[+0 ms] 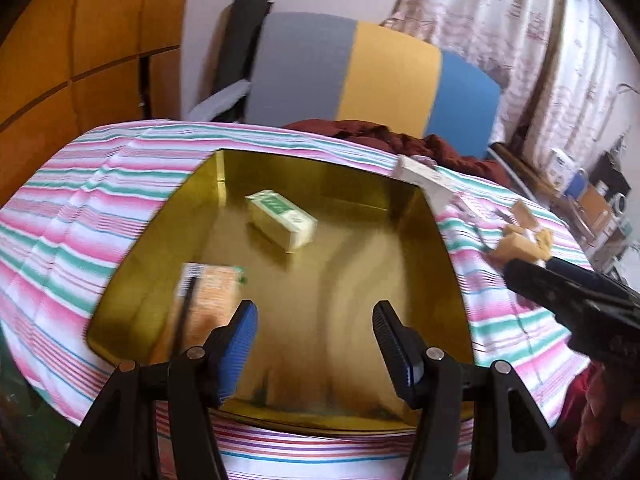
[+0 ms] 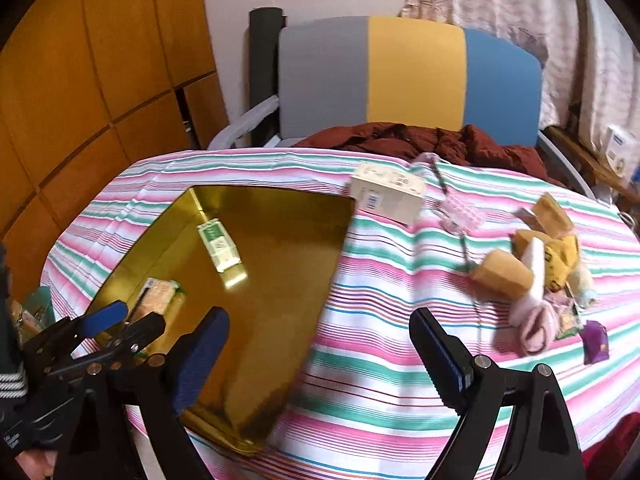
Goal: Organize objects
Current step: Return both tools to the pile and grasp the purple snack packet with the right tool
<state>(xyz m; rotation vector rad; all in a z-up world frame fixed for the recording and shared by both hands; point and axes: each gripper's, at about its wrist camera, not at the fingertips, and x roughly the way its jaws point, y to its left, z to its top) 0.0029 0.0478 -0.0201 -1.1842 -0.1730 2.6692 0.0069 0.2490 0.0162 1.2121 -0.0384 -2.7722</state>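
I'm looking at a gold tin [image 1: 436,248] on a pink, green and white striped cloth [image 1: 80,216], a green-and-white box [image 1: 280,216] inside, with a grey-yellow-blue chair back [image 2: 412,76] behind.

No text can be read in either view. The white carton [image 2: 386,194] on the striped cloth bears a blue barcode and faint print, too blurred to make out. The green-and-white box [image 1: 282,220] in the gold tin [image 1: 440,240] shows green markings, and the orange packet [image 1: 208,292] carries a barcode strip, both illegible.
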